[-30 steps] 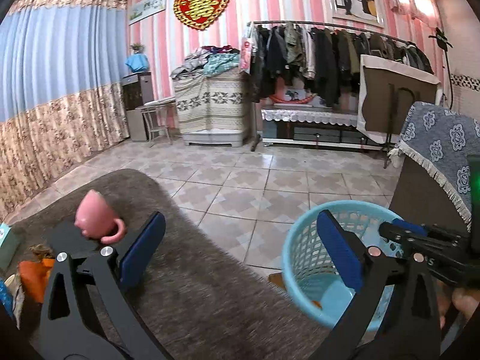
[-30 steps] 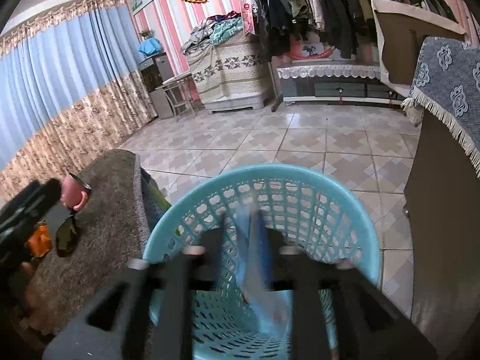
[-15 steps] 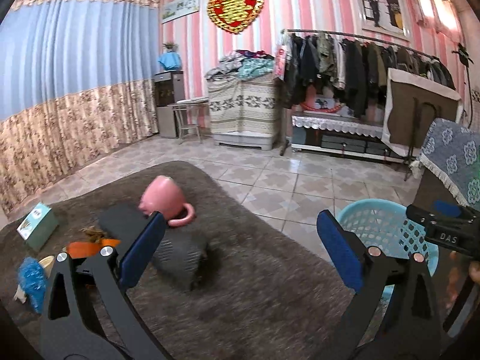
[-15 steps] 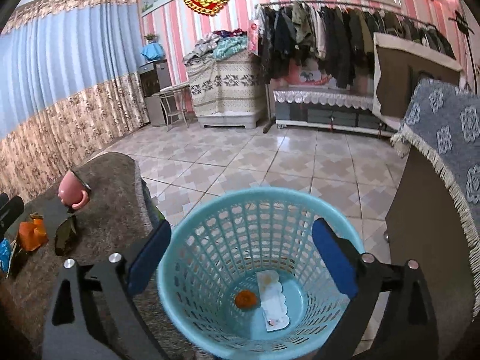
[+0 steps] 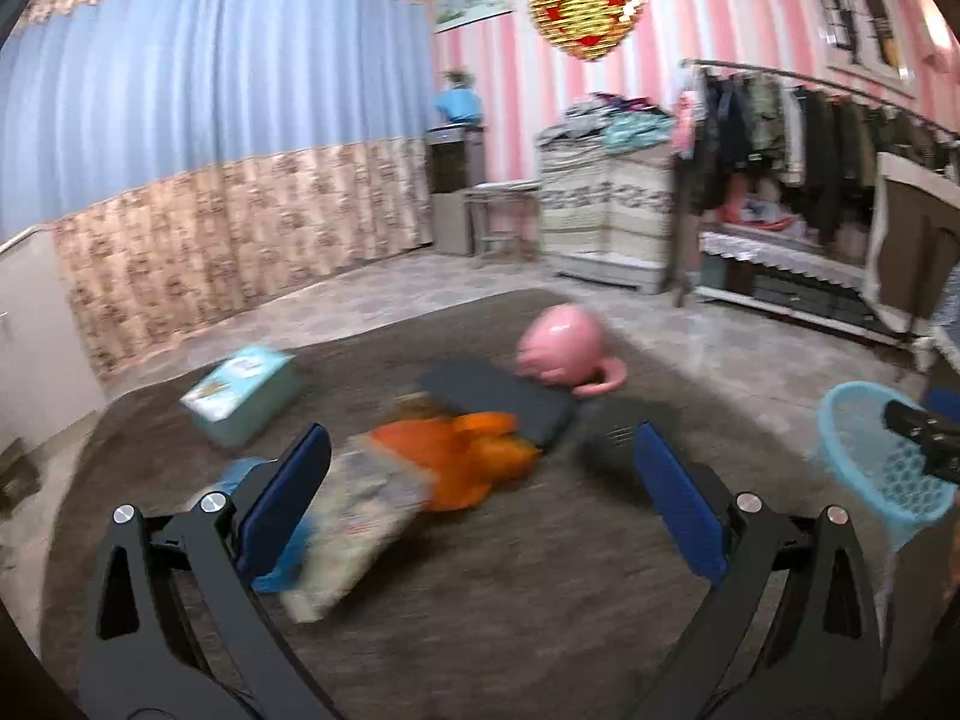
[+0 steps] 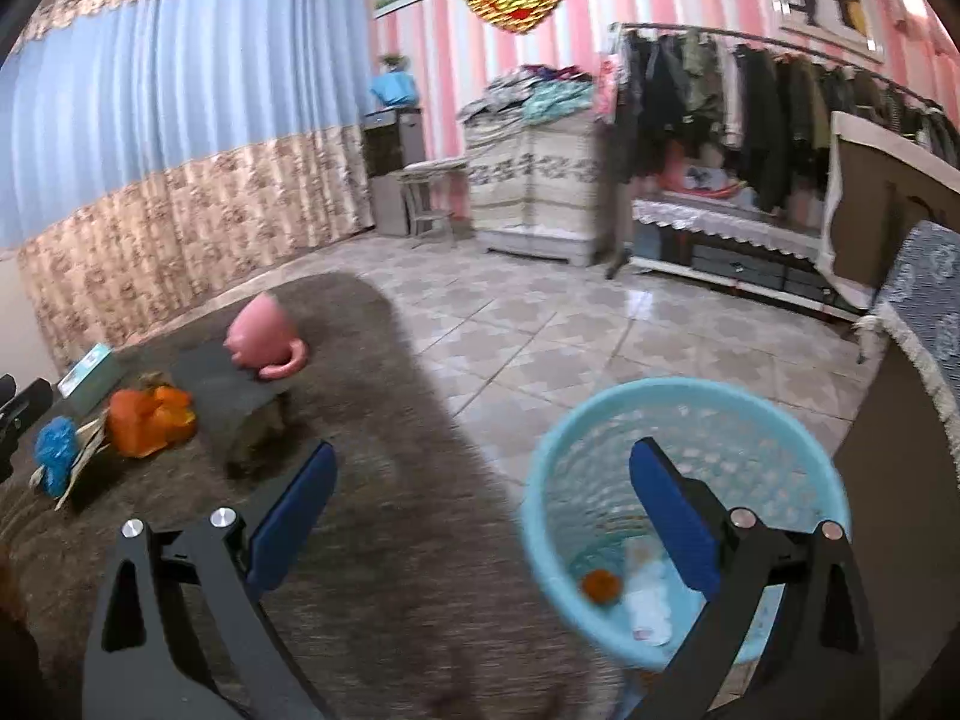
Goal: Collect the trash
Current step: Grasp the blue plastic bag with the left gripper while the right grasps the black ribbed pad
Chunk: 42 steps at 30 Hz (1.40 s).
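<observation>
A light blue trash basket [image 6: 690,438] stands on the tiled floor beside the table; it holds an orange scrap [image 6: 601,585] and a white wrapper [image 6: 648,606]. It also shows in the left wrist view [image 5: 870,456]. On the brown-covered table lie an orange wrapper [image 5: 474,462], a pale printed wrapper [image 5: 360,516] and blue crumpled trash [image 6: 55,459]. My left gripper [image 5: 474,492] is open and empty above the wrappers. My right gripper [image 6: 480,510] is open and empty, between table edge and basket.
An overturned pink mug [image 5: 561,348] rests on a dark flat case [image 5: 504,399]. A teal tissue box [image 5: 243,393] lies at the table's left. A cloth-draped cabinet [image 6: 918,324] stands right of the basket. A clothes rack [image 6: 750,120] lines the far wall.
My right gripper opened and dropped a wrapper into the basket, then swung left. My left gripper swung left from the basket to over the trash on the table.
</observation>
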Motion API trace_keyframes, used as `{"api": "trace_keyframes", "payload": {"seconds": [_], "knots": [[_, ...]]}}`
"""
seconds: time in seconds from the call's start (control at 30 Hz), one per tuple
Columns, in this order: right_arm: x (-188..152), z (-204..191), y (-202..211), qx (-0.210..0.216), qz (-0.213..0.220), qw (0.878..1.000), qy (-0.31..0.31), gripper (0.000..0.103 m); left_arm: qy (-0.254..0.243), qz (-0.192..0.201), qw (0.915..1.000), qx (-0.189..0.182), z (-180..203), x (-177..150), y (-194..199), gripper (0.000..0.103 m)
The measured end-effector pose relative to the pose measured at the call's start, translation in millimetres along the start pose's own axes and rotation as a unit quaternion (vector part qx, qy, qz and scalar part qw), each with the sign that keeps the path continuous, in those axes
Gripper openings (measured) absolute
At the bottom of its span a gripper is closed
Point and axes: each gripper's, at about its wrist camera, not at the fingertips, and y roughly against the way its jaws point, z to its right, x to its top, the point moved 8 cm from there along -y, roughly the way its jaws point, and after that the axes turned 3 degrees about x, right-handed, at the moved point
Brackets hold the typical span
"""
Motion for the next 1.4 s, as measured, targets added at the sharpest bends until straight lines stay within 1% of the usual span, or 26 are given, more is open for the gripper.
{"api": "trace_keyframes", "payload": {"seconds": [0.07,0.2,0.27,0.33,0.43,0.53,0.57,0.6,0.63,0.7,0.73,0.77,0.8,0.87,0.93,1.0,1.1,1.23,1.3,1.4], "knots": [[-5,-14,-5,0.011,-0.007,1.0,0.004,0.096,0.009,-0.007,0.9995,0.028,-31,-8,-6,0.098],[-14,-41,-15,0.022,-0.018,0.999,0.022,0.096,0.03,-0.03,0.9967,0.069,-89,-27,-26,0.098],[-18,-55,-19,0.023,-0.022,0.999,0.038,0.096,0.032,-0.039,0.9952,0.085,-104,-35,-35,0.098],[-18,-65,-23,0.024,-0.024,0.998,0.051,0.096,0.039,-0.047,0.9942,0.089,-118,-42,-45,0.098],[-22,-78,-31,0.024,-0.032,0.997,0.067,0.096,0.047,-0.056,0.9937,0.085,-130,-51,-55,0.097],[-23,-85,-39,0.03,-0.041,0.996,0.069,0.096,0.041,-0.062,0.9937,0.083,-132,-56,-65,0.095],[-24,-87,-42,0.032,-0.044,0.996,0.069,0.096,0.039,-0.065,0.9937,0.083,-131,-58,-68,0.09],[-25,-90,-44,0.034,-0.047,0.996,0.07,0.096,0.037,-0.073,0.9936,0.078,-131,-59,-75,0.082],[-26,-92,-47,0.034,-0.048,0.996,0.071,0.096,0.036,-0.08,0.9935,0.073,-130,-60,-80,0.076],[-27,-96,-50,0.034,-0.051,0.995,0.078,0.096,0.037,-0.091,0.9932,0.063,-128,-63,-86,0.054],[-27,-100,-52,0.034,-0.051,0.995,0.081,0.096,0.035,-0.096,0.993,0.059,-126,-65,-90,0.048],[-27,-104,-54,0.035,-0.051,0.994,0.085,0.096,0.033,-0.098,0.993,0.057,-125,-65,-91,0.036],[-25,-109,-56,0.04,-0.049,0.994,0.091,0.096,0.03,-0.098,0.9931,0.057,-123,-65,-90,0.029],[-22,-120,-62,0.042,-0.046,0.992,0.106,0.096,0.024,-0.088,0.994,0.059,-121,-62,-84,0.025],[-17,-132,-72,0.044,-0.047,0.991,0.116,0.096,0.02,-0.068,0.9959,0.056,-120,-52,-73,0.023],[-12,-145,-83,0.056,-0.051,0.99,0.119,0.096,0.015,-0.046,0.9975,0.051,-121,-41,-59,0.023],[-10,-163,-102,0.068,-0.07,0.986,0.135,0.096,0.011,-0.027,0.9986,0.044,-123,-25,-46,0.023],[-10,-175,-124,0.052,-0.084,0.983,0.155,0.096,0.012,-0.029,0.9985,0.044,-129,-19,-42,0.023],[-12,-176,-134,0.057,-0.098,0.982,0.148,0.096,0.013,-0.03,0.9984,0.046,-132,-18,-41,0.023],[-14,-181,-140,0.063,-0.106,0.981,0.15,0.095,0.016,-0.033,0.9983,0.045,-134,-18,-40,0.023]]}}
